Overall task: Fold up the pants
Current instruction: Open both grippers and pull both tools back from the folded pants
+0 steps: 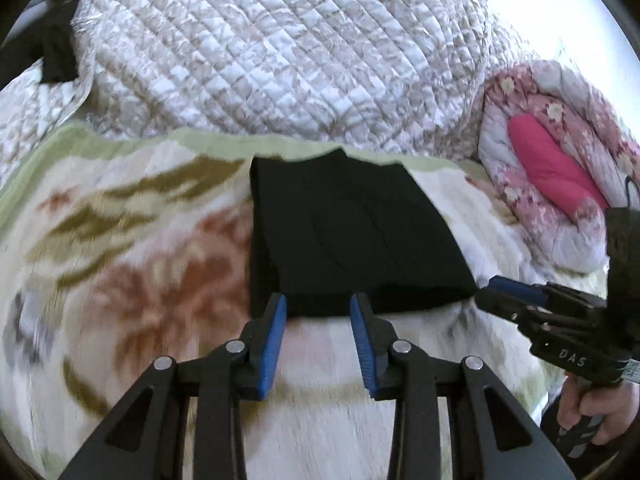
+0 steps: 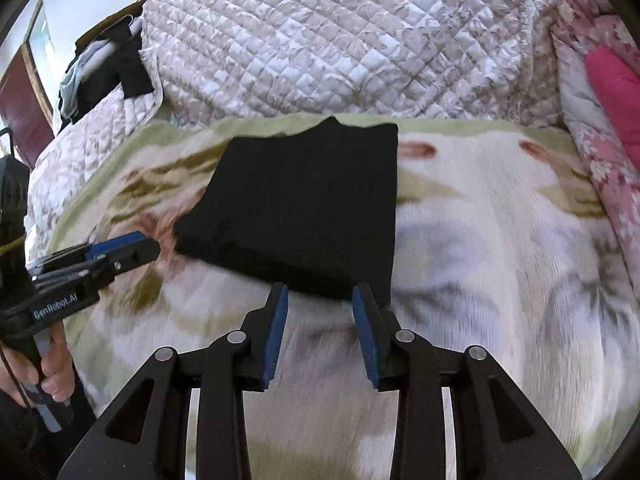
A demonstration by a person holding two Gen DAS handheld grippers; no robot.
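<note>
Nearest us, our left gripper (image 1: 318, 300) stands with its blue pads spread and nothing between them, its tips at the near edge of the folded black pants (image 1: 352, 240). Our right gripper (image 2: 320, 292) is likewise spread and empty, at the near right corner of the pants (image 2: 304, 208). The pants lie in a flat rectangle on the floral fleece blanket (image 1: 132, 264). Beyond it rises a quilted bedspread (image 1: 280, 48), with a pink floral comforter (image 1: 560, 168) to the right.
</note>
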